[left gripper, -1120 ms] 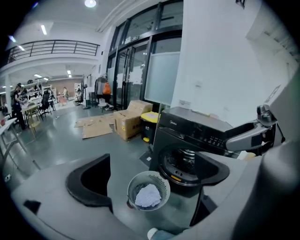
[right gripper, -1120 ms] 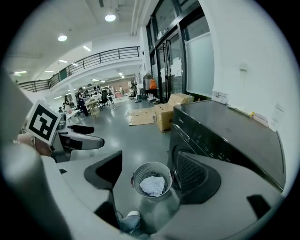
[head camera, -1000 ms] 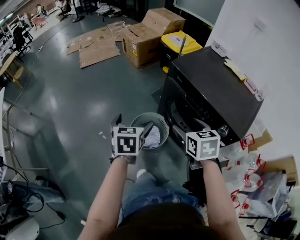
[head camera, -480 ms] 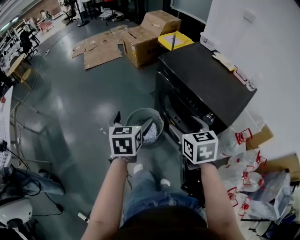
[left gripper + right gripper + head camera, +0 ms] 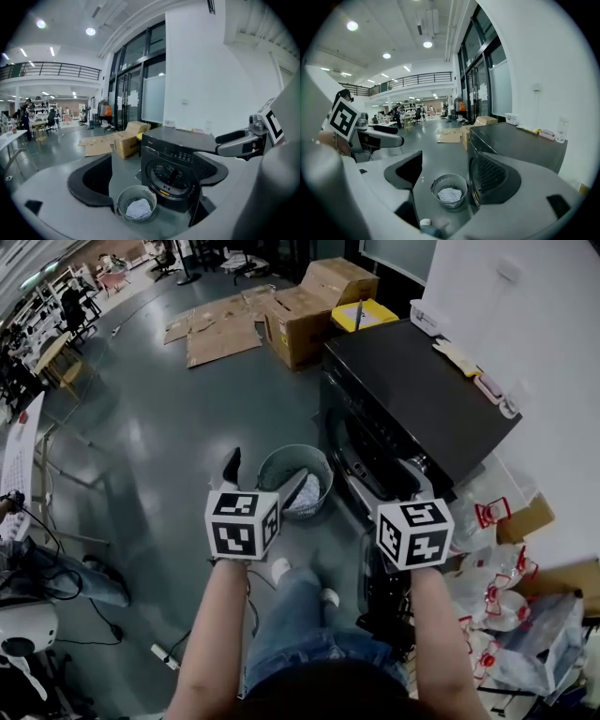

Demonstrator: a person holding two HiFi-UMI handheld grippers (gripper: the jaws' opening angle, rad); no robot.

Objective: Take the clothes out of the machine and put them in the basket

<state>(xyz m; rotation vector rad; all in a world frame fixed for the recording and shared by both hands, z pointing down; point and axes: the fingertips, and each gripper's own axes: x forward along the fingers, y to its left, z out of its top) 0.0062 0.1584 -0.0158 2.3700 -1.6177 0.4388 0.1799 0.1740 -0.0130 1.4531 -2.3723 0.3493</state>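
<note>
Head view: the left gripper point(image 5: 264, 479) and the right gripper point(image 5: 389, 479) are held side by side, facing the front of the machine point(image 5: 422, 395). Left gripper view: the fingers point(image 5: 93, 180) stand apart and grip nothing. Right gripper view: the fingers point(image 5: 405, 171) stand apart and grip nothing. The basket point(image 5: 272, 465) stands on the floor point(image 5: 169, 427), just beside the front of the machine. White clothes point(image 5: 305, 502) lie inside the basket. Cardboard boxes point(image 5: 309, 310) stand beyond the machine.
</note>
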